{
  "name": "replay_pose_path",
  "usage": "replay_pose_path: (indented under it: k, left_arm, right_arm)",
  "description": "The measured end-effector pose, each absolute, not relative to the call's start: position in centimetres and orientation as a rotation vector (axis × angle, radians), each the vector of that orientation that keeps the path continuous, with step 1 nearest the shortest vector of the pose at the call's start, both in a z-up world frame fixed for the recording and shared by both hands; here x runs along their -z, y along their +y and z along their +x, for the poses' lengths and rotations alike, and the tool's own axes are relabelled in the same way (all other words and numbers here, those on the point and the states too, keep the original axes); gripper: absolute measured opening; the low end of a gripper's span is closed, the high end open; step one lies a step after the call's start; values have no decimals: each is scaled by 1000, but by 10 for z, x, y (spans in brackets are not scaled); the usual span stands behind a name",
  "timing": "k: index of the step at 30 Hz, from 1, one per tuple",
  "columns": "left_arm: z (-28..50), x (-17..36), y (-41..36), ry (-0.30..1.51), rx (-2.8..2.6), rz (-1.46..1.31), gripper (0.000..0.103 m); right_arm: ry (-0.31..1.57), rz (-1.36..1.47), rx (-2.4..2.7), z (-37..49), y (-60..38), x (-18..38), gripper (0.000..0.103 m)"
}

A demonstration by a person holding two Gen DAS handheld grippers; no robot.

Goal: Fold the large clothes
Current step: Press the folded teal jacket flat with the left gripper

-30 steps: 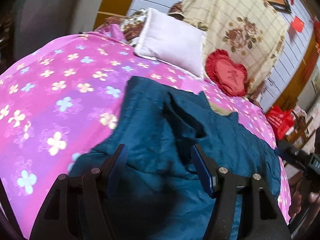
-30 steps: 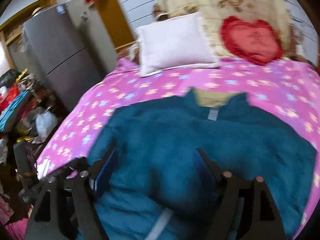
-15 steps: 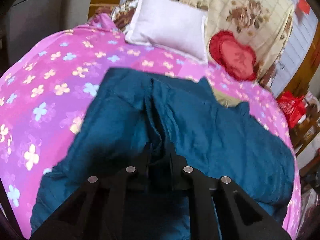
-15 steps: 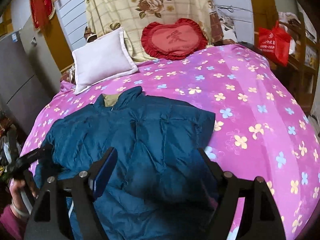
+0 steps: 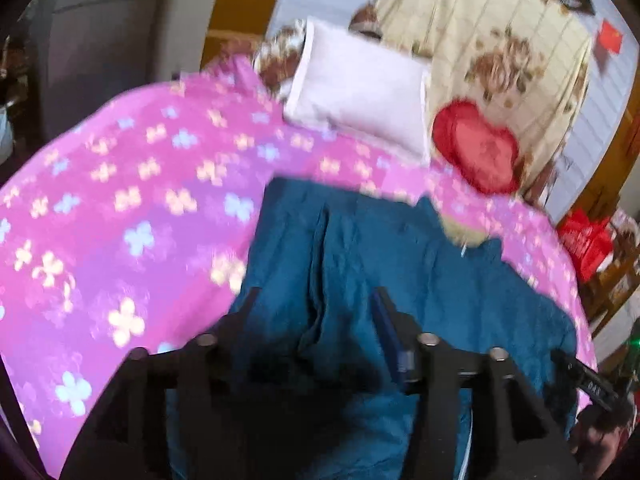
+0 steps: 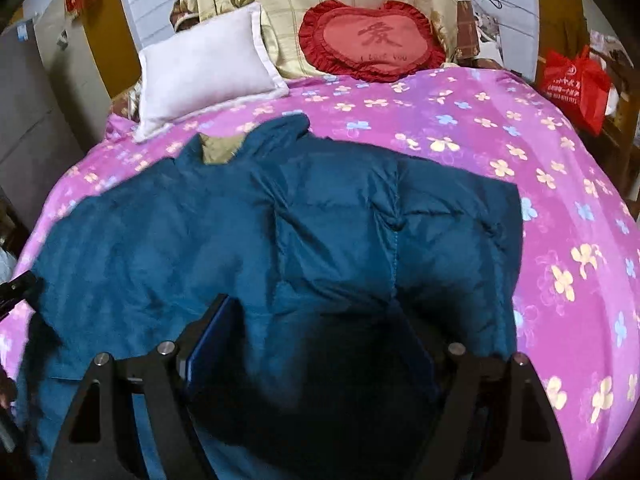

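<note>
Teal jacket [image 6: 320, 220] on pink floral bedspread [image 6: 520, 140]; right view alone shows whole red heart cushion [image 6: 372, 40]; right gripper [image 6: 320, 320] spread, empty; left gripper [image 5: 316, 312] jaws just reopened over a jacket ridge, pads clear.

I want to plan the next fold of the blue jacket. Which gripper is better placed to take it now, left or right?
Right, probably. The right gripper is open over the blue jacket, near its unfolded side on the pink bedspread. The left gripper has just reopened above cloth it seems to have released.

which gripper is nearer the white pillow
Left. The left gripper hangs over the teal jacket's side below the white pillow, jaws just reopened and empty. The right gripper is over the opposite side, farther across the bed.
</note>
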State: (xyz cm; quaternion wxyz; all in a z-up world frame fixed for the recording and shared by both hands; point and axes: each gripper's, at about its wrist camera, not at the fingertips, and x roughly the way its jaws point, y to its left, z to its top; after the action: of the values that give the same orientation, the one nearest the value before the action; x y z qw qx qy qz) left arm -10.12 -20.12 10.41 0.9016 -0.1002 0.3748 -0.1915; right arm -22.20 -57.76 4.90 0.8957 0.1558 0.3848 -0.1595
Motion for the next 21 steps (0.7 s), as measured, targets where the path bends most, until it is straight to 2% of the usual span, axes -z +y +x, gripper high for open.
replay_pose_path:
  k: [4,10,21]
  left_arm:
    - [-98,-103,-216,765,393,-152,40]
    - [-80,-65,-242,837,325,2,40]
    - [-76,-49,-252,824,318,60,40]
  right_arm:
    - [729,261,370,-232,-578,-75,82]
    - [727,219,413,-198,-583,-82,82]
    - [821,149,477,-140,-586,-35,87]
